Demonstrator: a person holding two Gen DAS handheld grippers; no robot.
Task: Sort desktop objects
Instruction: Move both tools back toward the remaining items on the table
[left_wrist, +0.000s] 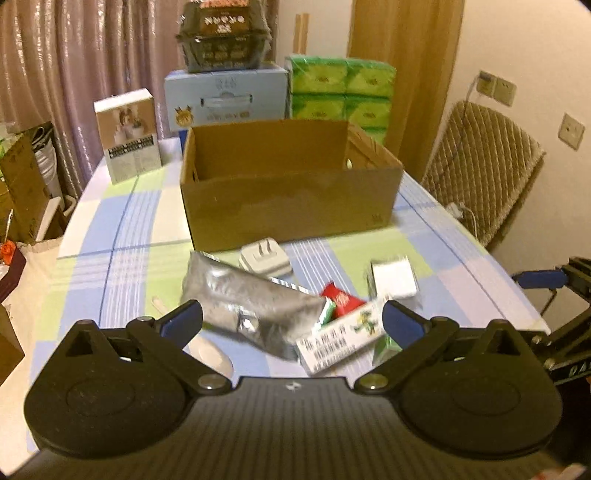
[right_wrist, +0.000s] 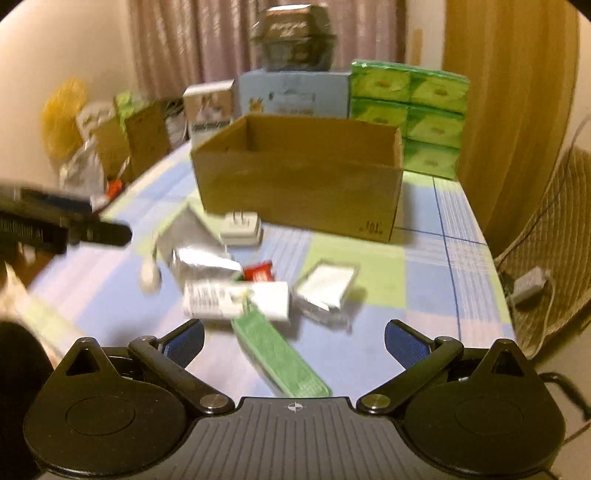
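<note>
A pile of small objects lies on the checked tablecloth in front of an open cardboard box (left_wrist: 288, 206) (right_wrist: 295, 184). It holds a silver foil pouch (left_wrist: 251, 299) (right_wrist: 199, 254), a white charger plug (left_wrist: 264, 258) (right_wrist: 240, 229), a red packet (left_wrist: 340, 297) (right_wrist: 258, 271), a white printed carton (left_wrist: 343, 339) (right_wrist: 236, 299), a small white box (left_wrist: 393, 278) (right_wrist: 327, 284) and a long green box (right_wrist: 280, 354). My left gripper (left_wrist: 291, 321) hangs open over the pouch and carton, holding nothing. My right gripper (right_wrist: 294, 332) is open above the green box, also holding nothing.
Behind the cardboard box stand a light blue box (left_wrist: 225, 96), green tissue packs (left_wrist: 341, 92) and a small upright white carton (left_wrist: 129, 134). A white spoon (left_wrist: 212, 350) lies near the pile. A padded chair (left_wrist: 484, 170) stands past the table's right edge. Clutter crowds the left side.
</note>
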